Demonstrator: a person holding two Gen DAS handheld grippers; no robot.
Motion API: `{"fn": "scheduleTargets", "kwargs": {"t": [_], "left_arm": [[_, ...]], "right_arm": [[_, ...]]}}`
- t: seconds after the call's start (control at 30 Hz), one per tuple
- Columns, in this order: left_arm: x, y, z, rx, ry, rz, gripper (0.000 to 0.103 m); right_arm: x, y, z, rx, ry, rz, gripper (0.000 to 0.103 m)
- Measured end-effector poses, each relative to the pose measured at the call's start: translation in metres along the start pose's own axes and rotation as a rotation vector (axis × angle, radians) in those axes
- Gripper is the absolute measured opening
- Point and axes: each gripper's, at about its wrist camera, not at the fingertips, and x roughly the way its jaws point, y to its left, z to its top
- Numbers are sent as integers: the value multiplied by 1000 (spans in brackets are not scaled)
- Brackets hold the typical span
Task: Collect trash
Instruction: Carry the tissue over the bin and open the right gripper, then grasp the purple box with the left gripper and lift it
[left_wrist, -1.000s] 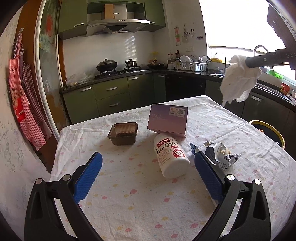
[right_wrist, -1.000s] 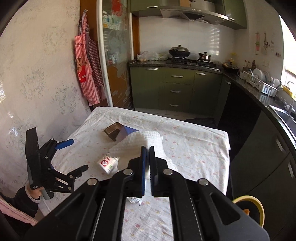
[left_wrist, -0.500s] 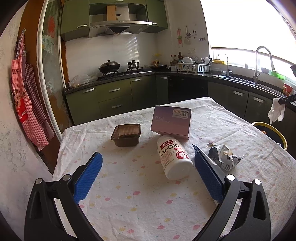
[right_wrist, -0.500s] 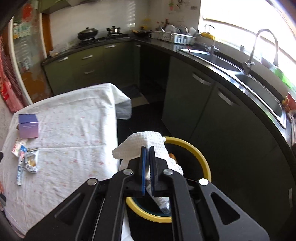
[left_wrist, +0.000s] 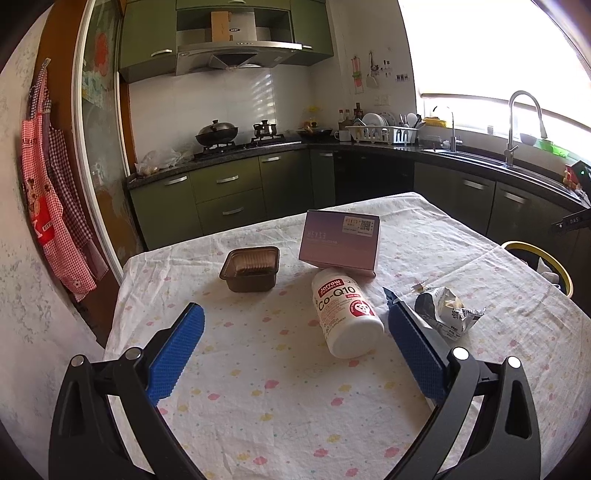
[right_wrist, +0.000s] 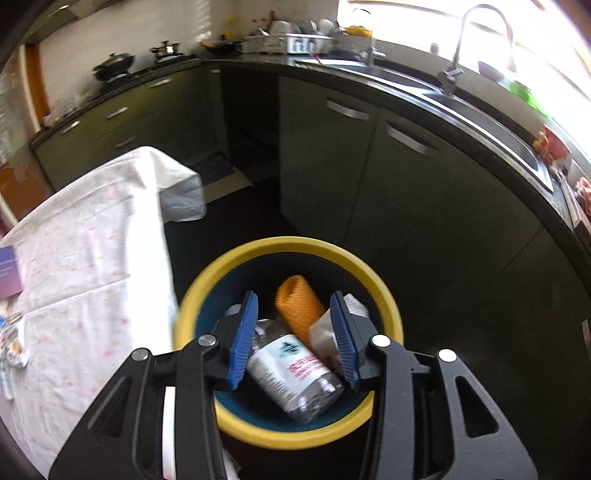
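Both grippers are gaping empty: I am hanging my right gripper (right_wrist: 293, 332) over the yellow-rimmed round bin (right_wrist: 384, 295), and my left gripper (left_wrist: 295, 343) above the floral-clothed table (left_wrist: 258, 406), where a crumpled silver wrapper (left_wrist: 448, 314) is lying near the right edge.

Table (left_wrist: 258, 424) under a white cloth with small pastel spots fills the lower half of the left wrist frame. Lying directly on it: brown plastic tray (left_wrist: 251, 268) at centre left; purple box (left_wrist: 340, 243) at centre, its near edge propped up; white supplement bottle (left_wrist: 345, 314) on its side just below the box, touching it; crumpled silver wrapper (left_wrist: 448, 314) at centre right. In the right wrist frame, the dark floor (right_wrist: 236, 229) carries a yellow-rimmed bin (right_wrist: 288, 439) beside the table's edge.
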Motion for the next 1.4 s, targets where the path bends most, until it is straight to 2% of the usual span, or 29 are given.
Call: {"fn": "scheduleTargets", "kwargs": {"t": [0.17, 0.27, 0.33, 0.43, 0.63, 0.73, 1.03, 1.13, 1.4], "left_arm": [[1, -3, 0, 3, 6, -20, 98], [3, -5, 1, 13, 20, -16, 98], [5, -7, 3, 25, 35, -2, 98], [6, -6, 10, 17, 67, -19, 98], [8, -11, 37, 41, 89, -51, 98], [16, -15, 48, 61, 104, -102, 98], [61, -17, 74, 175, 140, -198, 98], [79, -13, 81, 191, 167, -255, 98], [114, -20, 94, 240, 204, -327, 98]], "right_arm": [[-38, 40, -18, -72, -61, 118, 51], [-49, 61, -30, -99, -62, 197, 51], [-51, 72, -36, -117, -57, 224, 51], [-54, 82, -38, -129, -56, 258, 52], [-53, 93, -46, -106, -56, 300, 54], [-51, 93, -50, -98, -45, 319, 55], [-52, 81, -53, -54, -45, 337, 57], [-52, 82, -52, -52, -48, 345, 58], [-38, 91, -52, -60, -15, 366, 59]]}}
